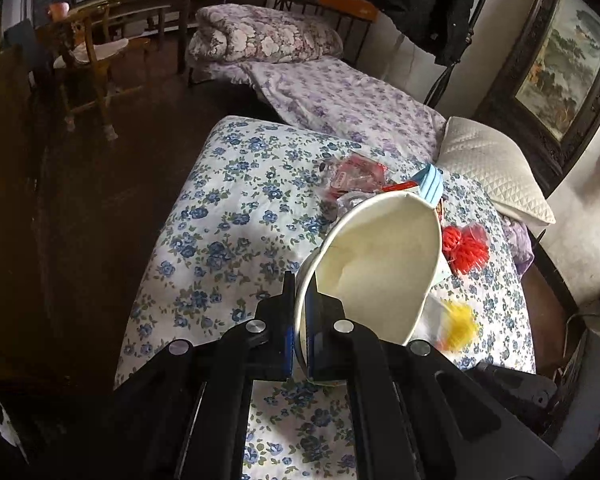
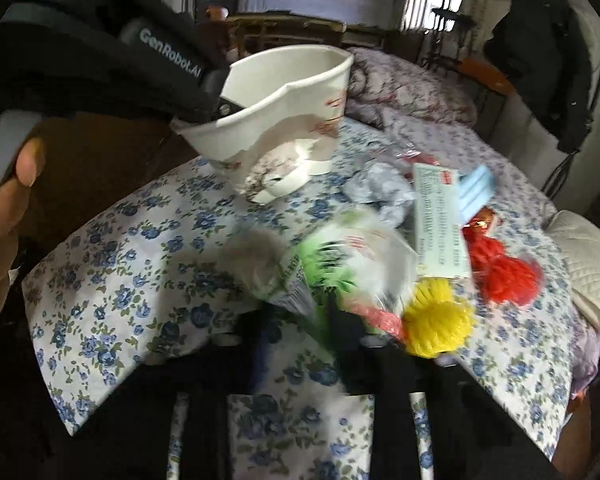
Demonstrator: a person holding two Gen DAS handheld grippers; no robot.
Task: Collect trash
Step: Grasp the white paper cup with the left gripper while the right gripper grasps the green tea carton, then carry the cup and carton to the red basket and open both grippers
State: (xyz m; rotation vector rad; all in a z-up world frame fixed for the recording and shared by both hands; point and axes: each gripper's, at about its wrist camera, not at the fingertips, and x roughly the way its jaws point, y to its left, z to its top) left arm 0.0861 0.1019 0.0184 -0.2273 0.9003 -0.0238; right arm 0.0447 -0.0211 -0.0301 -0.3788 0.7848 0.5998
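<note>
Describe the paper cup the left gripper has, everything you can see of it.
The paper cup is white, thin paper, with red print and a dark sketchy picture on its outside. It is crumpled: wall creased, torn-looking at the rim, mouth squashed into a pointed oval. The inside looks plain and empty. The left gripper pinches its rim wall, one finger inside and one outside, holding it lifted and tilted above the floral bedspread, beside the litter pile. Nothing else touches it.

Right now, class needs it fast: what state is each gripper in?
Left gripper: closed on the rim of the crushed paper cup.
Right gripper: blurred; appears closed on a clear plastic wrapper, not certain.
</note>
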